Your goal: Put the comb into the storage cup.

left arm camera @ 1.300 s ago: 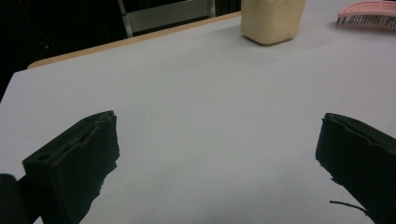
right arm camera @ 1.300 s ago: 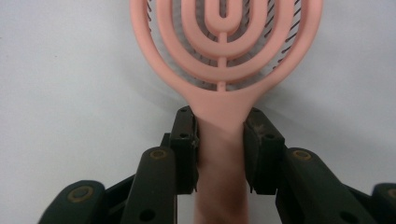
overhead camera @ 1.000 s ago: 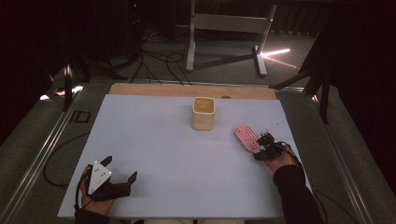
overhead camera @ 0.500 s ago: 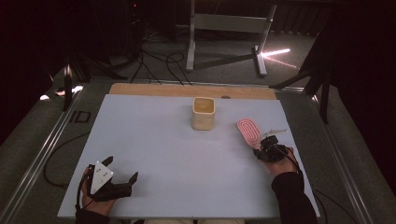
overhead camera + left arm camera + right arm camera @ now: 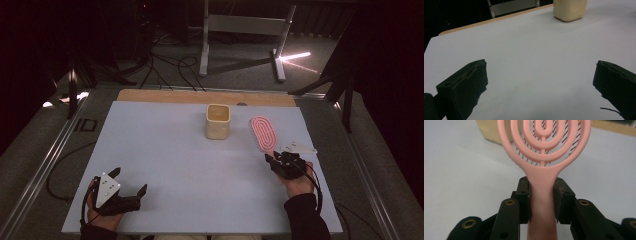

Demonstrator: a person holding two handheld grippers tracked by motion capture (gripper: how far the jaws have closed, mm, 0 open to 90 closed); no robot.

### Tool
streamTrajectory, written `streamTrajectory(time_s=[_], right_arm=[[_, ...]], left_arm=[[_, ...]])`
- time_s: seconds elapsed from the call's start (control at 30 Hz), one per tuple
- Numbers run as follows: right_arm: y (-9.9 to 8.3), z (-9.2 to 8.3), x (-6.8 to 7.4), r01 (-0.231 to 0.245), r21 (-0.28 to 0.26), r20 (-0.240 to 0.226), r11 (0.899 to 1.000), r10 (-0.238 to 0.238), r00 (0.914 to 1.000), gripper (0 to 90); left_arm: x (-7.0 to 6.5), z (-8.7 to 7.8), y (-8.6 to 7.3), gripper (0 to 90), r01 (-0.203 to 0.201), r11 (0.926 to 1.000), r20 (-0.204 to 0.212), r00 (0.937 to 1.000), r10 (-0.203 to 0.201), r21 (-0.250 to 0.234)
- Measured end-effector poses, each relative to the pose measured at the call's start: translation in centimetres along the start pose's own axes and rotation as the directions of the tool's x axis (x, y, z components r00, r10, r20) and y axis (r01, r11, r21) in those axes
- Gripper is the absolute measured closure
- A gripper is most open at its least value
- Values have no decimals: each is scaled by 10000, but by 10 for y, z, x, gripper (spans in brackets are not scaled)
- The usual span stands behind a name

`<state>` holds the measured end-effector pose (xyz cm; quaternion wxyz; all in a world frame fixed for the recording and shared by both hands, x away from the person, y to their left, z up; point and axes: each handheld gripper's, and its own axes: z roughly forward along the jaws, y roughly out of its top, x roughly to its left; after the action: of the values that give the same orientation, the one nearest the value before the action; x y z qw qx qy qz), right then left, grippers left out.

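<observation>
Right now the right tool (image 5: 274,161) is clenched on the handle of a pink hairbrush (image 5: 263,132), its pads pressing both sides of the neck just below the oval head, as the right gripper view shows (image 5: 541,195). The brush is lifted off the table (image 5: 165,150), head pointing away from the person, just to the right of the cream cup (image 5: 218,121). The likely step is carrying the brush to the cup and dropping it in. To do that well, keep the grip firm so the brush cannot twist, raise it clear of the rim, bring it over the opening, then tip it upright before lowering. The left tool (image 5: 131,196) rests released near the front left edge, jaws wide apart with nothing between them; it could steady the cup if it wobbles.
</observation>
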<state>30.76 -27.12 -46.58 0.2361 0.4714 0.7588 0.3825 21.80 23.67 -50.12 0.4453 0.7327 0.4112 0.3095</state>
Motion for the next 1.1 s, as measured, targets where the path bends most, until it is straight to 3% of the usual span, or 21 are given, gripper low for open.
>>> streamTrajectory(time_s=[0.23, 0.53, 0.73, 1.1], right_arm=[[-6, 0, 5, 133, -334, 154, 9994, -128, 9998, 700], [-2, 2, 25, 741, -778, 86, 9942, -736, 9972, 700], [1, 5, 36, 1050, -939, 69, 9900, -1048, 9945, 700], [12, 6, 52, 1289, -1395, -233, 9818, -1334, 9908, 700]], left_arm=[[0, 0, 1, 2, 5, 10000, 58, 10000, -5, -59], [1, 1, 3, 2, 451, 9990, 204, 9988, -451, 31], [3, 4, 7, 2, 1325, 9912, 473, 9901, -1324, 20], [-12, 14, 33, 2, 1063, 9943, 992, 9895, -1055, -25]])
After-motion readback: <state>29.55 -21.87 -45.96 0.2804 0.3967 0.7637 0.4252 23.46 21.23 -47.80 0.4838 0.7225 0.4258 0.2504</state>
